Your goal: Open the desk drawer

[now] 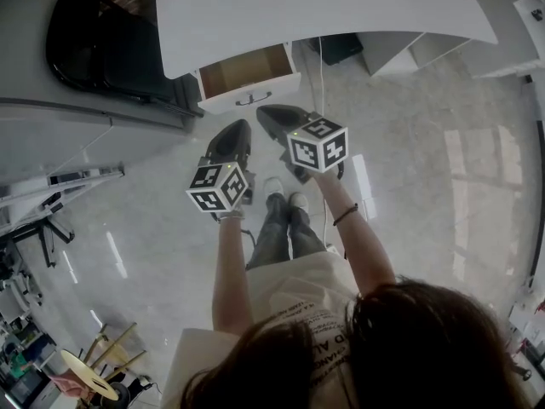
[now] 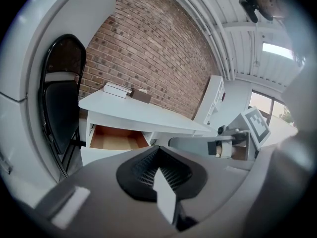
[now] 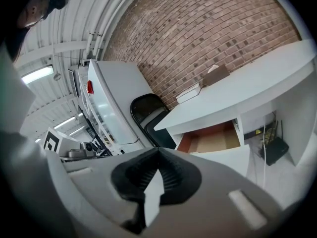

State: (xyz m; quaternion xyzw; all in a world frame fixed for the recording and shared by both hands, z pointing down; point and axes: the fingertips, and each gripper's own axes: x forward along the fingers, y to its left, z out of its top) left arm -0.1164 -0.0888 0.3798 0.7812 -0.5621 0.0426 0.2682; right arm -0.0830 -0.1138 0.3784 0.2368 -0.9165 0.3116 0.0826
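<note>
The left hand-held gripper has its jaws pressed together, the dark ribbed pads meeting in a point with nothing between them. The right hand-held gripper is the same: jaws closed on each other, holding nothing. Neither touches anything.

In the head view both are held out in the air in front of the person, over the floor. The left hand-held gripper and right hand-held gripper are side by side, close together, tips pointing toward the drawer but short of it. A marker cube sits on the left one and another cube on the right one.

The drawer hangs under the left end of the white worktop and is pulled out, its brown inside bare to view. Its white front carries a dark handle, just beyond the tips. The left gripper view shows the open drawer beyond the jaws, as does the right gripper view.

A book and a small box lie on the worktop against a brick wall. A black chair stands just left of the drawer
</note>
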